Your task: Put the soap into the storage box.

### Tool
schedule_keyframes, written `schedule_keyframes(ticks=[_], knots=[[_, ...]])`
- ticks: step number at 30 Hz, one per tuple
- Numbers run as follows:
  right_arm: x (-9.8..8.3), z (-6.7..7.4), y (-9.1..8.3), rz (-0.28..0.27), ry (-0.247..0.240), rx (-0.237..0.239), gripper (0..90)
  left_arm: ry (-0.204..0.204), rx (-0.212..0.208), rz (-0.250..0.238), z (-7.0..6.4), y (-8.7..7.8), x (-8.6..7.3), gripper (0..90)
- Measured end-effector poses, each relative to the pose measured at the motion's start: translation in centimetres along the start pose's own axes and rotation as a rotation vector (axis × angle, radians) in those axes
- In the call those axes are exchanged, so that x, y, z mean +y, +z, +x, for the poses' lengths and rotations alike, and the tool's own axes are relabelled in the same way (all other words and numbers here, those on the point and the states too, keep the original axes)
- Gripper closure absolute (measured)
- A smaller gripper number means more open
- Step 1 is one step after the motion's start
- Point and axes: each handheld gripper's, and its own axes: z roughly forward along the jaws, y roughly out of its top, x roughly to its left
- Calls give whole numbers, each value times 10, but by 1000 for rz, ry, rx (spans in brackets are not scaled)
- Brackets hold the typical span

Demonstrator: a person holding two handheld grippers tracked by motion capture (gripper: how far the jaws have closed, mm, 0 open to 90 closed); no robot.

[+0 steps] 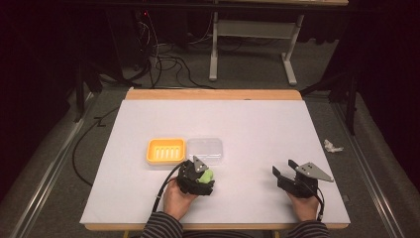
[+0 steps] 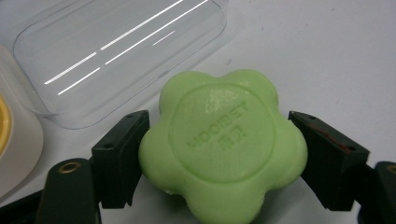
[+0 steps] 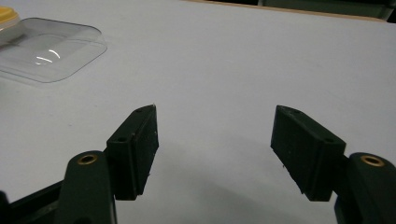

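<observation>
Soap (image 2: 224, 144), green and flower-shaped, sits clamped between my left gripper's (image 1: 197, 177) jaws near the table's (image 1: 257, 124) front edge. My right gripper (image 1: 287, 174) holds its jaws wide over bare white surface, well apart, open room all round. Just beyond the soap lies a clear lid (image 1: 204, 149), touching a yellow soap dish (image 1: 166, 150). Far half bare.

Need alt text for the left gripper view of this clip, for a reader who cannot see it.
A green flower-shaped soap sits clamped between the black jaws of the left hand-held gripper above a white table. A clear plastic lid lies behind it, with the edge of a yellow tray at far left.
</observation>
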Motion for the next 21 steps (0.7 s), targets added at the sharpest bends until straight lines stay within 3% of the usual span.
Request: schedule_keyframes(ticks=[21], knots=[[0, 0, 0, 0, -3, 2, 323, 10, -30, 34, 2, -3, 3, 255]])
